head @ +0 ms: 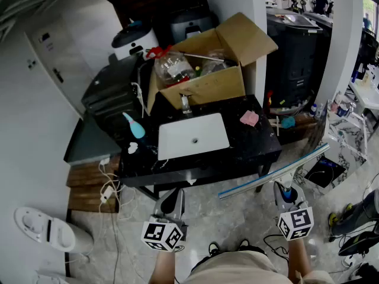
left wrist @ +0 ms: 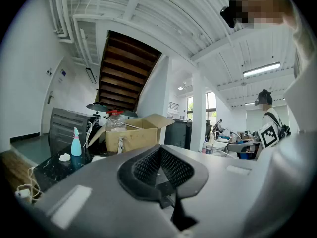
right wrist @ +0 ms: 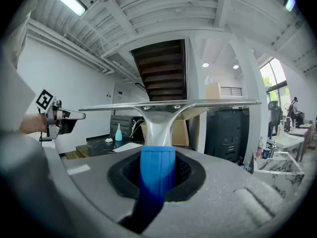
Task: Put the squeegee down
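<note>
Nearest the camera, the right gripper [right wrist: 157,176] is seen with its jaws closed narrowly on the blue handle of the squeegee [right wrist: 159,114]. The handle is lodged in the dark hollow between the pads, and the metal neck and long blade stand out beyond the jaw tips. The blade is carried crosswise to the gripper, roughly level in the right gripper view. From the head view the squeegee is held in the air over the pale floor [head: 237,218], just in front of the right front corner of the black table [head: 260,144]. It rests on nothing, and its right end is angled away past that corner.

The left gripper [head: 170,205] is held beside it, well apart, in front of the table's middle. Its jaws are drawn together and nothing is seen between them.

A white sink [head: 192,136] is set into the table top, with a tap [head: 185,103] behind it. A pink cloth [head: 249,118] lies to the sink's right and a teal spray bottle [head: 134,126] to its left. An open cardboard box [head: 207,83], filled with assorted items, stands behind the table. In the left gripper view, another person [left wrist: 266,114] can be made out far off in the room.
</note>
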The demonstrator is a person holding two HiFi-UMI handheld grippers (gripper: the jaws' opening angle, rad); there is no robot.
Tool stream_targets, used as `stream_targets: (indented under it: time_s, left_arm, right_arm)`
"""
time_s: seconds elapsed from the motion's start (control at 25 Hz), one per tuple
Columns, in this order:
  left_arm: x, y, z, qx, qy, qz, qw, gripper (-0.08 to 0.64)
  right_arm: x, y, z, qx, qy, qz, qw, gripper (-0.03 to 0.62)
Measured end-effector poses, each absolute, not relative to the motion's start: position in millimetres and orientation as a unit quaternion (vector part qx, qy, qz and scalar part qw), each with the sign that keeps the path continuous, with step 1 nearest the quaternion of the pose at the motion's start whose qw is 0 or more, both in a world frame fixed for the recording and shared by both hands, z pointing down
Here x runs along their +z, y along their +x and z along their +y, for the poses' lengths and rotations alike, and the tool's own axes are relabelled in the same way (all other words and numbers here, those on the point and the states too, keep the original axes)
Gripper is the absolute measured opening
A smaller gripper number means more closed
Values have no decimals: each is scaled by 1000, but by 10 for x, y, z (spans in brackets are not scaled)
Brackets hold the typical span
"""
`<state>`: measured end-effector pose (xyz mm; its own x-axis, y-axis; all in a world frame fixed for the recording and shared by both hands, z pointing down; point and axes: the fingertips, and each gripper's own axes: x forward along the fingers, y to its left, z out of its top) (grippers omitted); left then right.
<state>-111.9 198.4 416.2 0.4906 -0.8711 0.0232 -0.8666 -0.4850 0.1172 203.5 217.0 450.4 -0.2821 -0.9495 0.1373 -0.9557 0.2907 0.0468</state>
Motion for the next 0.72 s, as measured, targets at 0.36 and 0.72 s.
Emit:
stream_targets:
  time_s: [0.36, 0.72]
  left_arm:
    - [4441, -905, 2020, 6, 866, -494, 80, 15]
    - [4579, -621, 1953, 28, 863, -494, 96, 15]
  right_arm:
    - [4678, 2114, 2169, 45, 594, -800, 72, 51]
    - [5026, 2366, 2046, 81, 578, -808, 79, 51]
